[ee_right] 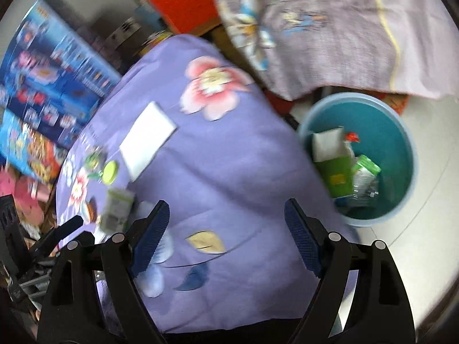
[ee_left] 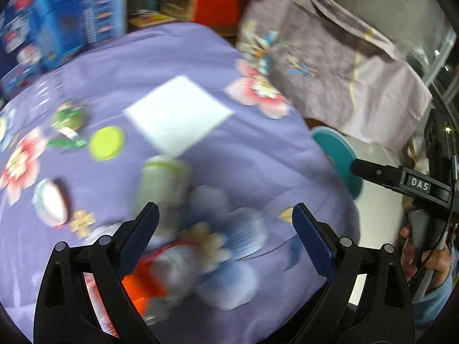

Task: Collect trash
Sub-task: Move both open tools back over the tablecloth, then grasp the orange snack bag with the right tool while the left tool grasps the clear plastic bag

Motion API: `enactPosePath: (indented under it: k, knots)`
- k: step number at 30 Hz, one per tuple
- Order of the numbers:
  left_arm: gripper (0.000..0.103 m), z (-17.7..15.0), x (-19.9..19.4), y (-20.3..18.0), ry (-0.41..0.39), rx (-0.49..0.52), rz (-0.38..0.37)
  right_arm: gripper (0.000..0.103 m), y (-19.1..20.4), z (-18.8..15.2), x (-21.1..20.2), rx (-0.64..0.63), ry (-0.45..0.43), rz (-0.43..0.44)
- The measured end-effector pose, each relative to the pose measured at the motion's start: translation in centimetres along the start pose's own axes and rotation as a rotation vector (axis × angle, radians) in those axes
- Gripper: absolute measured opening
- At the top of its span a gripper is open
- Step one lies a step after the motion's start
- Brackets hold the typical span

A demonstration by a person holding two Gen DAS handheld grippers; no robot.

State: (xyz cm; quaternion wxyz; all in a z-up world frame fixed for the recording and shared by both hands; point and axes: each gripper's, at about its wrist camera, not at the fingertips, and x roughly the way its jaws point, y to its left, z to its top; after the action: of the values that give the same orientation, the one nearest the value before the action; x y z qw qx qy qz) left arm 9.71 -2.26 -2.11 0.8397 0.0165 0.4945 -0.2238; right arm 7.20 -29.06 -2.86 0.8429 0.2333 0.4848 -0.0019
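A round table under a purple flowered cloth [ee_left: 258, 154] holds trash: a white paper sheet [ee_left: 179, 116], a yellow-green lid [ee_left: 106, 143], a green wrapper [ee_left: 68, 119], a white cup-like piece [ee_left: 50, 202], a pale green-white carton [ee_left: 163, 180] and an orange-red wrapper [ee_left: 143, 281]. My left gripper [ee_left: 225, 226] is open above the carton and the orange wrapper. My right gripper [ee_right: 226, 223] is open and empty over the cloth [ee_right: 215, 157]. A teal bin [ee_right: 401, 149] on the floor to the right holds a green box [ee_right: 335, 175] and a crushed bottle [ee_right: 365, 177].
Blue printed boxes [ee_right: 48, 66] stand behind the table at the left. A grey-purple cloth [ee_right: 330, 28] drapes over furniture at the back right. The other gripper's black body [ee_left: 407, 183] shows at the right of the left wrist view, next to the bin's rim [ee_left: 338, 154].
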Motion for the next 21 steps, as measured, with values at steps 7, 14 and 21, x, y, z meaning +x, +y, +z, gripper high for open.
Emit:
enactPosePath:
  k: [7, 14, 21]
  knots:
    - [0.094, -4.2, -3.1, 7.1, -0.019, -0.098, 0.082, 0.079, 6.6, -2.2, 2.1, -0.118, 0.071, 0.039]
    - [0.094, -8.5, -4.4, 13.2, -0.022, -0.216, 0.148, 0.079, 12.7, -5.5, 4.9, -0.222, 0.182, 0.121]
    - [0.094, -11.4, -3.5, 16.3, 0.017, -0.285, 0.159, 0.079, 18.8, -8.1, 7.2, -0.352, 0.264, 0.196]
